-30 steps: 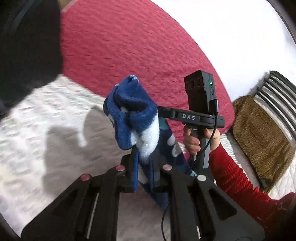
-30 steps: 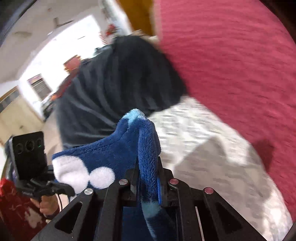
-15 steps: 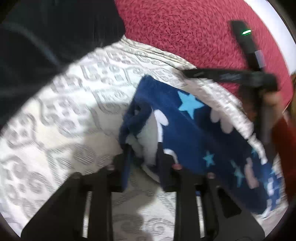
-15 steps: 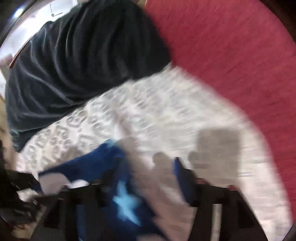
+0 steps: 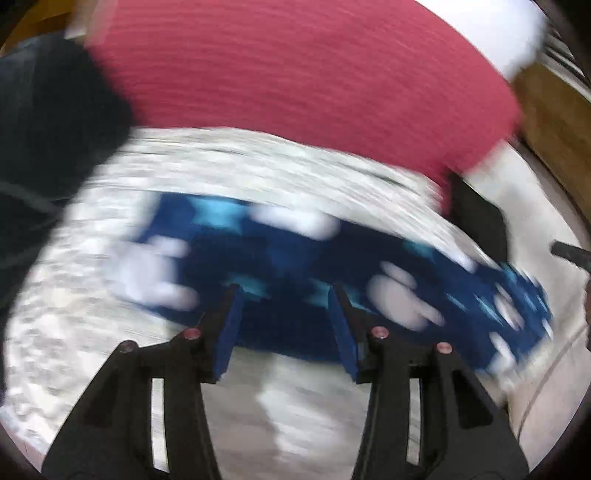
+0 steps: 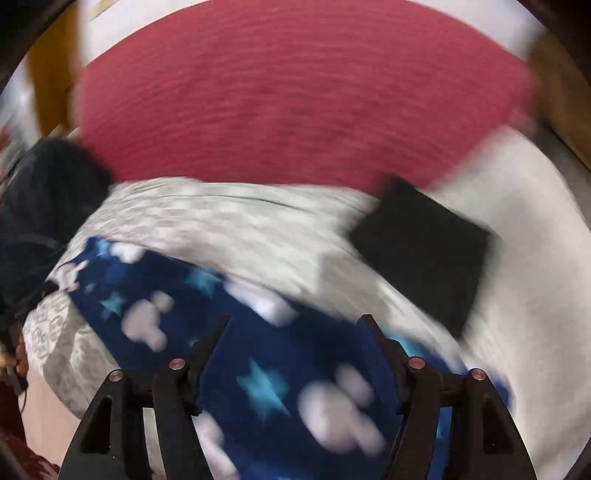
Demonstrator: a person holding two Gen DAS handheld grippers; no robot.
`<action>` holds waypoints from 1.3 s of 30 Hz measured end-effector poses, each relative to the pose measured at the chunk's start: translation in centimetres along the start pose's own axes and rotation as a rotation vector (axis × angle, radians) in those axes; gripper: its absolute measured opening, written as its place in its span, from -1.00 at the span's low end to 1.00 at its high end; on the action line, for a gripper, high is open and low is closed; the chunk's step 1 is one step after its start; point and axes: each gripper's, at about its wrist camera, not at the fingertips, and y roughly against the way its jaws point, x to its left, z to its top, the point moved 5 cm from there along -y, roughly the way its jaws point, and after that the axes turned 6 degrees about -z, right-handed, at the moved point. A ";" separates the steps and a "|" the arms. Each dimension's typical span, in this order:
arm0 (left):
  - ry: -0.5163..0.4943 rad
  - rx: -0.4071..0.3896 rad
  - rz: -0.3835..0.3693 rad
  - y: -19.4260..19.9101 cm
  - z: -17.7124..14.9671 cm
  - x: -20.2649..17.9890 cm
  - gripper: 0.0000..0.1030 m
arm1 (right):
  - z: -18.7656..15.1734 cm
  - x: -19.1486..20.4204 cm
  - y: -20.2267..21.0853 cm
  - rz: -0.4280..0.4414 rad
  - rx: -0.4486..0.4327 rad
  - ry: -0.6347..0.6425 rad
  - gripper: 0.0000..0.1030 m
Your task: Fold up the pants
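Left wrist view: left gripper (image 5: 284, 314) jaws spread wide, empty, over blue pants (image 5: 295, 258); right gripper (image 6: 295, 347) likewise

A bed with a grey-patterned white sheet (image 6: 229, 221) fills the foreground, blurred by motion. A red blanket (image 6: 295, 96) lies across its far part, with a dark cloth (image 5: 48, 122) at left. White wall (image 5: 491, 33) and brown wood (image 5: 557, 110) beyond.
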 end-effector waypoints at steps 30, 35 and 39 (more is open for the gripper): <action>-0.225 0.477 -0.394 -12.4 -8.5 -28.4 -0.05 | -6.2 -24.8 -9.2 -0.121 0.019 -0.463 -0.70; -0.215 0.499 -0.389 -12.7 -9.2 -28.0 -0.04 | -6.2 -26.3 -13.1 -0.101 0.132 -0.417 -0.64; -0.232 0.497 -0.396 -11.8 -9.6 -27.9 -0.04 | -7.8 -25.3 -14.1 -0.161 0.194 -0.323 -0.39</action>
